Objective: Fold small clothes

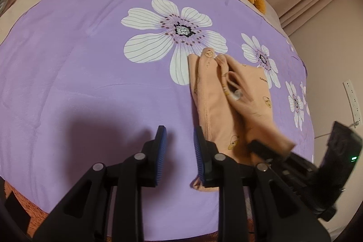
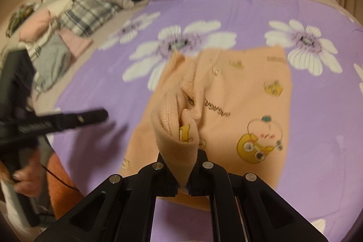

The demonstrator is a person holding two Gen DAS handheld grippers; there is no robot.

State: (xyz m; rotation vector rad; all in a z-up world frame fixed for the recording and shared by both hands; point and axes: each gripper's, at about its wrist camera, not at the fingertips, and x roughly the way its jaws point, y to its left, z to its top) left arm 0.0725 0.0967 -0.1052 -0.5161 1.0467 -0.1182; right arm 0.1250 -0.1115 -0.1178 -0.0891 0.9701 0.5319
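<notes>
A purple flowered sheet (image 1: 79, 74) covers the bed. On it, right of the big white flower, lies a peach garment (image 2: 245, 106) with cartoon prints. The right gripper (image 2: 183, 183) pinches a lifted fold at the garment's near edge. The left gripper (image 1: 180, 155) is spread, empty, just left of the garment.

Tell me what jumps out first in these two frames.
The purple flowered sheet fills both views, and a peach garment with cartoon prints lies on it. The right gripper is shut on a bunched fold of that garment, lifting it, while the left gripper hovers open at the garment's left edge. Piled clothes sit at the far left of the bed.
</notes>
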